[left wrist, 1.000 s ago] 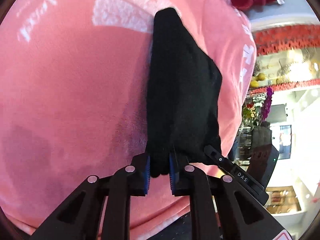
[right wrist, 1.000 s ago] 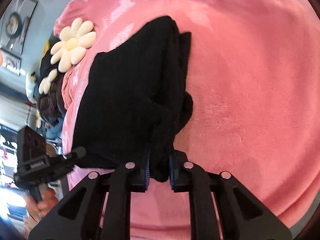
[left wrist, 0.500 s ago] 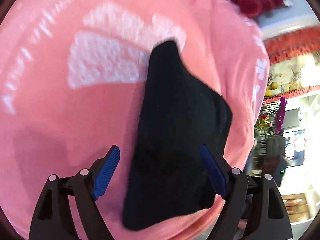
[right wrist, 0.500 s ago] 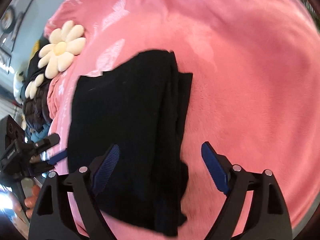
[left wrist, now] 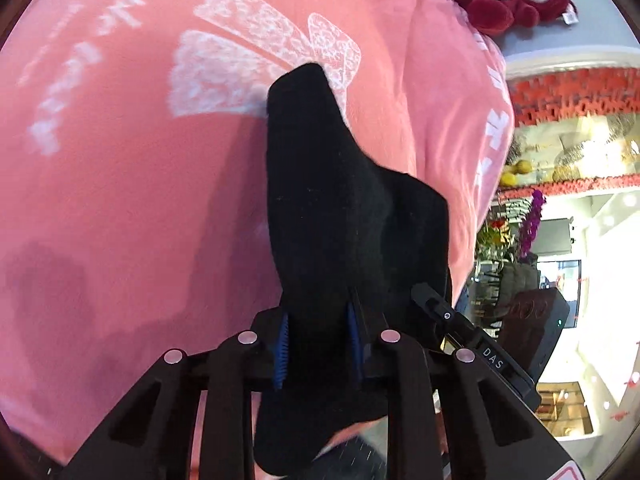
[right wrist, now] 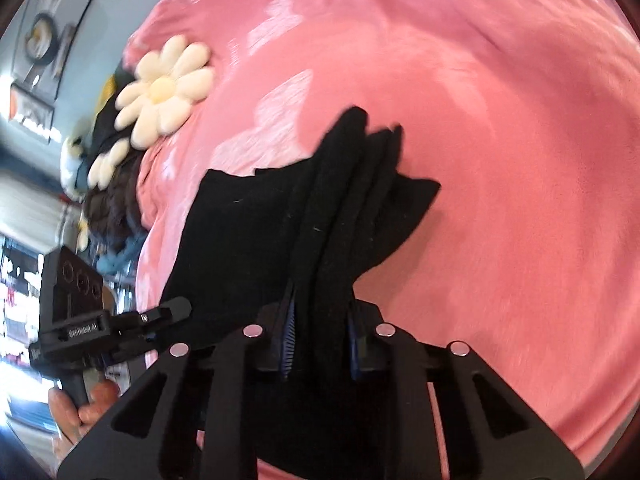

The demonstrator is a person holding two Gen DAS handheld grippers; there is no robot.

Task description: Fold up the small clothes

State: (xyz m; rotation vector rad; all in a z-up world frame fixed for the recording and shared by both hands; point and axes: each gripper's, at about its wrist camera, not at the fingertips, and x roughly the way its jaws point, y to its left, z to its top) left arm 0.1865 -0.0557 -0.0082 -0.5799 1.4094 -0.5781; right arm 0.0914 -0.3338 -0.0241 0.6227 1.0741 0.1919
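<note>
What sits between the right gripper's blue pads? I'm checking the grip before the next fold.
A bunched fold of the black garment fills the right gripper, its jaws having just closed on it; the right wrist view shows this.

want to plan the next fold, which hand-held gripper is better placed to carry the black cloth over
Neither clearly. Left hand-held gripper and right hand-held gripper have both just closed, each pinching an edge of the black cloth above the pink blanket; the fold probably needs both.
</note>
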